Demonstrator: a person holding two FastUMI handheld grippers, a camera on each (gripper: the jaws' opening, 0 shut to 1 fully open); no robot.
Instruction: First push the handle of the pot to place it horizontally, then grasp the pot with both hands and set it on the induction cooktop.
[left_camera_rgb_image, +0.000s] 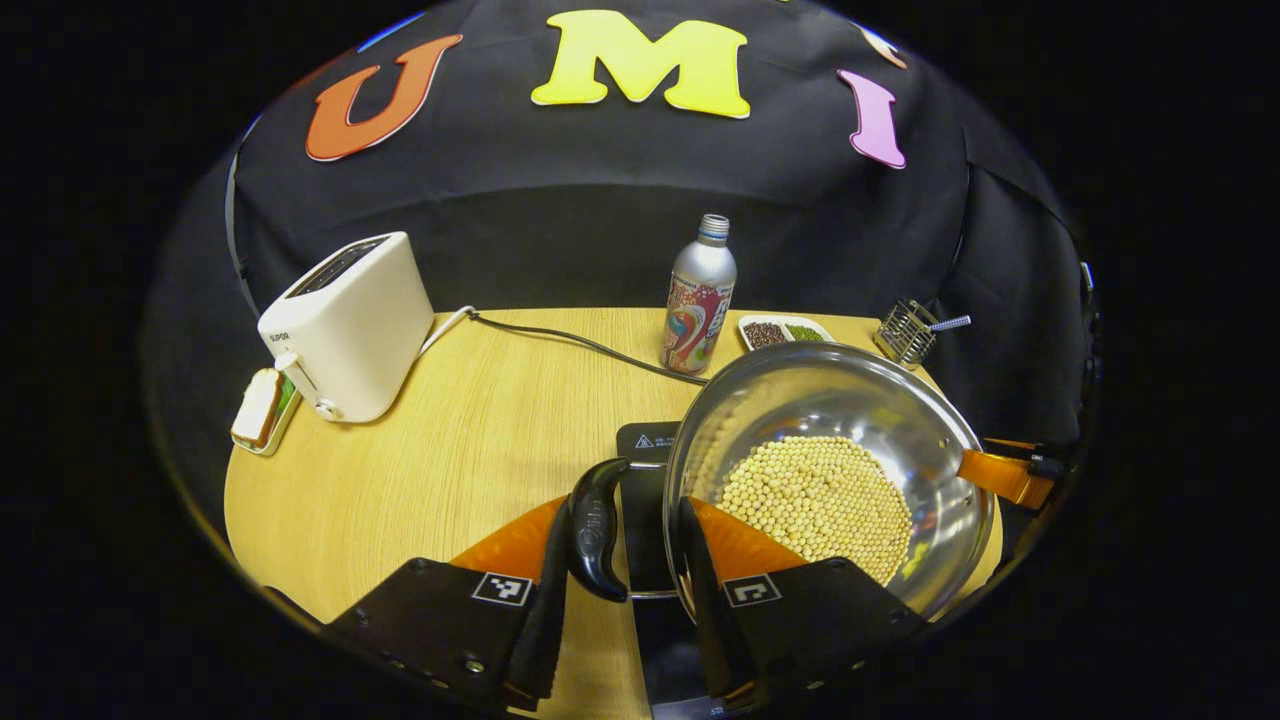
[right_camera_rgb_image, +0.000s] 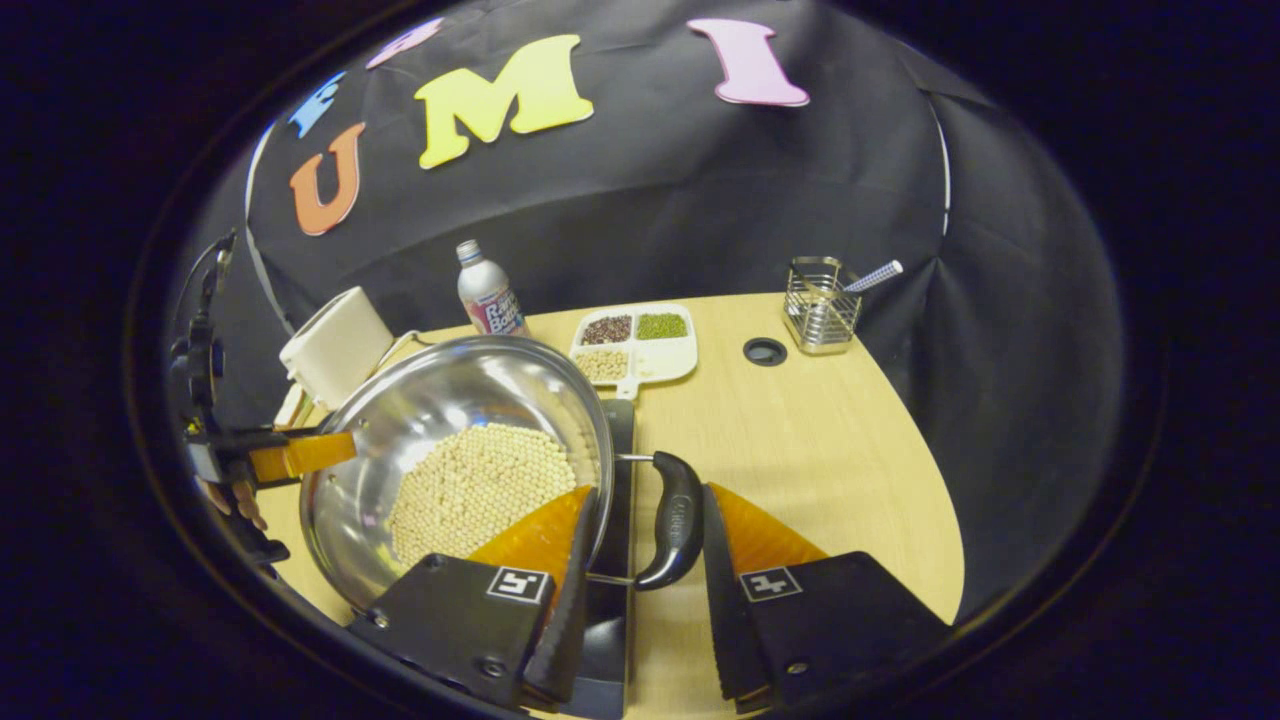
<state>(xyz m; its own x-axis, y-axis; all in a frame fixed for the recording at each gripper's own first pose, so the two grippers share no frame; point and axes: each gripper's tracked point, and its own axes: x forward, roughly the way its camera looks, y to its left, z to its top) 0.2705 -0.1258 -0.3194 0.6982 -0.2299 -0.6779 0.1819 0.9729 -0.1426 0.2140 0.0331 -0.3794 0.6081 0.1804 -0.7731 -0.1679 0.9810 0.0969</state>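
Left gripper view: wooden table (left_camera_rgb_image: 450, 440), then the shiny steel pot (left_camera_rgb_image: 880, 410) of pale round beans above the flat black cooktop (left_camera_rgb_image: 645, 500); both my grippers (left (left_camera_rgb_image: 622, 590), right (right_camera_rgb_image: 640, 590)) straddle its curved black handles, pressing unclear.

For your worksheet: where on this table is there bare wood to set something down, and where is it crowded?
Free: the wood between the toaster and the pot, crossed at the back by a cord; also the stretch right of the pot's handle, below the wire holder. Crowded: the back edge, where bottle and divided tray stand near the pot.
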